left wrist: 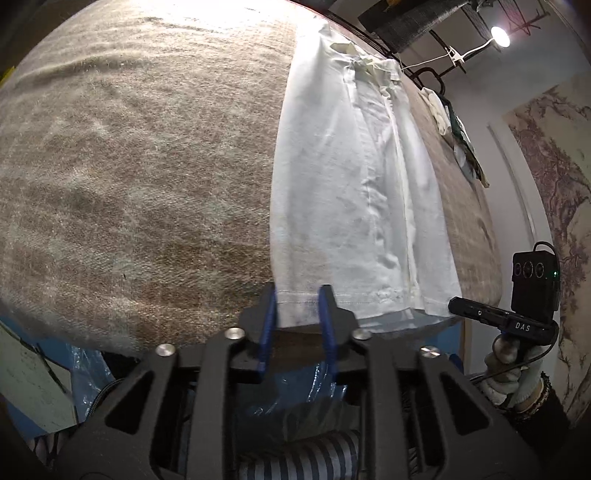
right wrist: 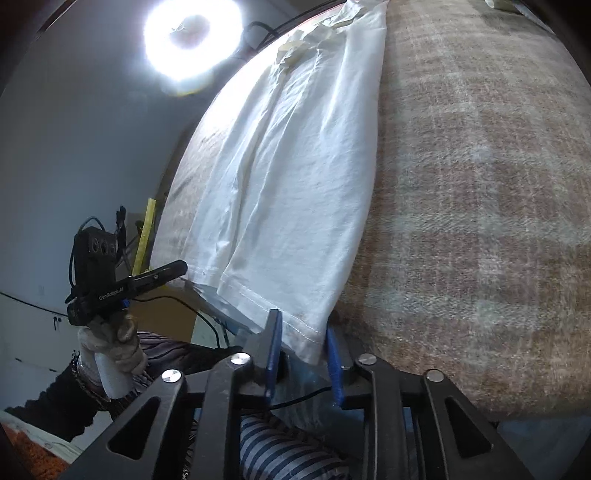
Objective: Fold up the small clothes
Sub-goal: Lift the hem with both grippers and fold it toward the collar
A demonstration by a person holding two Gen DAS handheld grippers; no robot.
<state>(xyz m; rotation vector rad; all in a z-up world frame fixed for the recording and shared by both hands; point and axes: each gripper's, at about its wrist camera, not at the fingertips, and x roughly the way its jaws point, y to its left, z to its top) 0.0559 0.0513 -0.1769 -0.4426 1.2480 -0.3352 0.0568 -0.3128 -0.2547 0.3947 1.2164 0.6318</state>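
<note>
A white shirt (left wrist: 351,184) (right wrist: 288,184), folded lengthwise into a long strip, lies flat on the brown plaid blanket (left wrist: 129,166) (right wrist: 480,184), collar at the far end and hem at the near table edge. My left gripper (left wrist: 298,295) stands at the hem's left corner, its blue pads a little apart with the hem edge between them, not pinched. At the hem's right corner, my right gripper (right wrist: 303,325) also has a gap between its pads, with the cloth corner between them. Each gripper shows in the other's view, held by a gloved hand (left wrist: 506,373) (right wrist: 110,343).
A bright lamp (left wrist: 500,36) (right wrist: 192,40) shines beyond the far end. A small pile of clothes (left wrist: 458,136) lies at the blanket's far right edge. Blue plastic (left wrist: 317,391) and striped fabric (right wrist: 288,454) sit below the near edge. A yellow ruler (right wrist: 146,236) leans at the left.
</note>
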